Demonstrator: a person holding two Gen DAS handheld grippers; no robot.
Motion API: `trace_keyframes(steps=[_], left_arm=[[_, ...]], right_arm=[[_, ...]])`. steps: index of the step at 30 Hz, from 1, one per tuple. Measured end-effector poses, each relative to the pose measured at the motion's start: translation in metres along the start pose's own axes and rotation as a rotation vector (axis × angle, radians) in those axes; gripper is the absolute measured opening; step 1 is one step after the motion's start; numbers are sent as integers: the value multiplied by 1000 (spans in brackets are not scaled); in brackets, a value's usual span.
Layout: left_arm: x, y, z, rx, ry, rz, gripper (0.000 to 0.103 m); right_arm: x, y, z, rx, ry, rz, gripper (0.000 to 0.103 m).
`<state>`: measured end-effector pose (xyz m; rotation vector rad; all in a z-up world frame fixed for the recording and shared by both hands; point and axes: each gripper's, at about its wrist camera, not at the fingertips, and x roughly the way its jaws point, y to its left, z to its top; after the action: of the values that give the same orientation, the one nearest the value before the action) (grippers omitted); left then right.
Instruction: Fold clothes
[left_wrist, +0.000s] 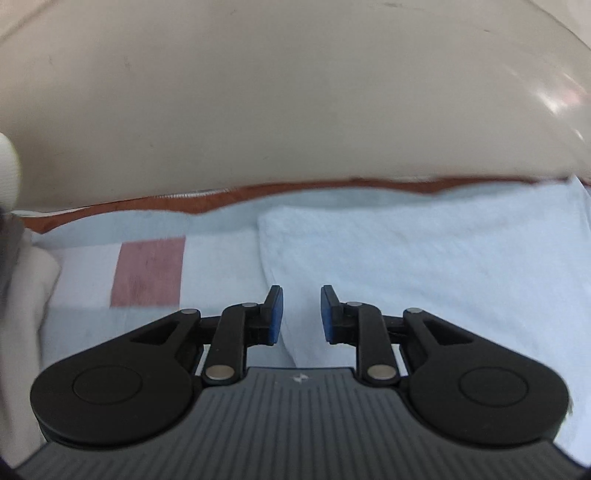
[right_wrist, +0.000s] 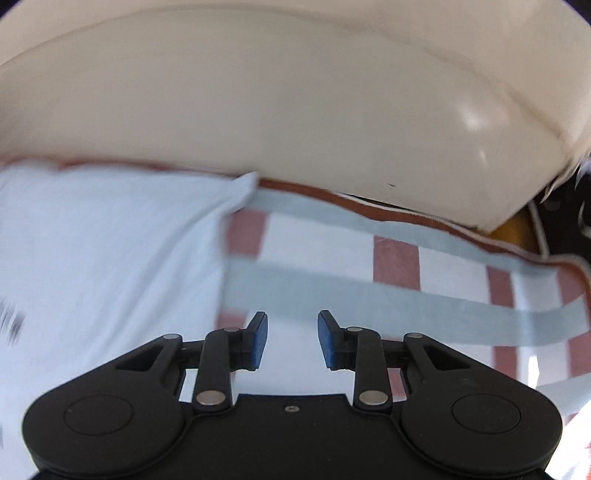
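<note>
A pale blue garment (left_wrist: 424, 266) lies flat on a checked cover, its folded left edge running down under my left gripper (left_wrist: 302, 314). That gripper hangs above the cloth, open, with nothing between its blue pads (left_wrist: 276, 314). In the right wrist view the same pale blue garment (right_wrist: 110, 258) fills the left half, one corner pointing up to the right. My right gripper (right_wrist: 291, 339) is open above the checked cover (right_wrist: 369, 291), just right of the garment's edge, with nothing between its pads. This view is blurred.
The cover (left_wrist: 147, 273) has white, grey-blue and red-brown squares with a brown border (right_wrist: 406, 214). A smooth cream padded panel (left_wrist: 258, 110) rises behind it. A bunched off-white cloth (left_wrist: 22, 314) lies at the far left. Dark objects (right_wrist: 569, 221) show past the cover's right corner.
</note>
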<state>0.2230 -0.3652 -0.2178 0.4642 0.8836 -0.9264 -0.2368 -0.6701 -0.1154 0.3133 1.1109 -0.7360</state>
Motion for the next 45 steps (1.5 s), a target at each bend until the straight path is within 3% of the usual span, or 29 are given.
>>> trace_keyframes(steps=[3,7,11,13,17,20,23,26,29,32,34,36,37,38,40,42,45], left_arm=[[-40,-30,-8,42,-28,-7,21],[-102,-66,-13,117,-62,-80,27],[-160,-73,-13,118,-72,-47,29],[-187,-74,-16,127,-87,17,31],[-231,-62,-33,39,-141,91,33],[-255,-52,-58,-74,-172,124,36],[-267,-52,-84,-149,-178,137,36],[-276,-55,-105,-205,-148,161,36],[-298,-58,-127,-199,-161,204,36],[-324,-54,-142,-190,-199,220,44],[-335,-49,-142,-191,-195,204,44],[-341,-48,-134,-151,-181,172,46],[-342,-49,-129,-107,-188,178,52],[-342,-52,-126,-61,-204,201,64],[-330,-56,-129,14,-221,242,77],[-307,-55,-145,1,-173,217,77],[-268,-45,-179,-95,-94,120,77]], right_arm=[[-49,15,-59,-33,-113,94,49],[-51,20,-129,91,-196,193,49],[-35,32,-165,197,-238,319,48],[-26,33,-155,186,-227,339,48],[-48,28,-104,153,-327,360,48],[-71,27,-69,203,-395,453,49],[-89,41,-52,248,-411,488,49],[-112,60,-52,222,-396,455,49],[-142,70,-71,211,-428,390,49],[-160,63,-110,325,-465,424,50],[-165,54,-135,403,-463,471,50],[-167,49,-145,385,-446,471,50],[-169,47,-145,350,-446,443,51],[-168,45,-145,308,-449,408,55],[-159,42,-150,243,-428,370,58],[-139,38,-166,206,-390,348,58],[-102,33,-210,212,-332,394,58]])
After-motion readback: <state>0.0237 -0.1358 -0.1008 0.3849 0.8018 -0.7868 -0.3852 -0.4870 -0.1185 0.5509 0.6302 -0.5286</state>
